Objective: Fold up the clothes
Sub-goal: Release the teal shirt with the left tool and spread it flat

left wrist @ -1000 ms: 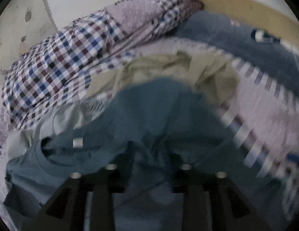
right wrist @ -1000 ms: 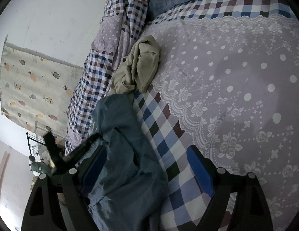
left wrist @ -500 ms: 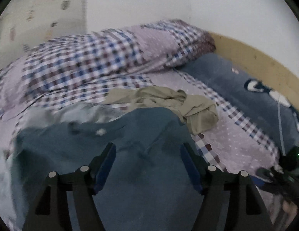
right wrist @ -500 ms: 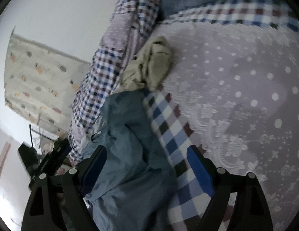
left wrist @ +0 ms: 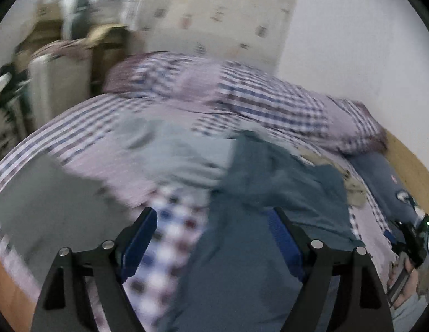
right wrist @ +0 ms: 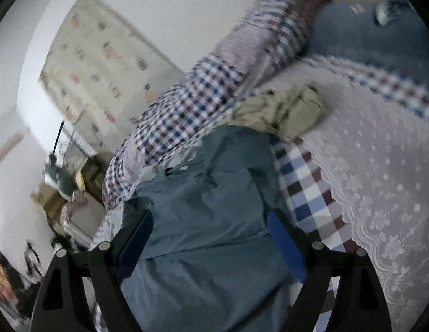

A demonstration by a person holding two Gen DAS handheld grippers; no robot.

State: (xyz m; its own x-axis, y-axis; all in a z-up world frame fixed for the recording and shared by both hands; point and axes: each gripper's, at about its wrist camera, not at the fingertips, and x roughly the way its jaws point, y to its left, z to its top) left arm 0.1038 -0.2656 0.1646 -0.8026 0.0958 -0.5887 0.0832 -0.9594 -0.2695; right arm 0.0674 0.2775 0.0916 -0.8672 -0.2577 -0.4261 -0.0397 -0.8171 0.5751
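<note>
Teal-blue shirt (right wrist: pixel 214 221) is being spread on the bed (right wrist: pixel 380 179), beside a khaki garment (right wrist: pixel 283 110); left gripper (left wrist: pixel 211 238) and right gripper (right wrist: pixel 210 235) are being held wide apart, empty.

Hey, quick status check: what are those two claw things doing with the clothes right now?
Left gripper open, right gripper open, holding nothing. Blue-grey garment crumpled on the bed. Beige garment bunched just beyond it.

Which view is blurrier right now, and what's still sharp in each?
Left wrist: heavy motion smear across the bedsheet and teal shirt; only the left gripper is crisp. Right wrist: milder blur, the shirt's folds and khaki garment stay readable. Both dim, with fisheye bending.
</note>
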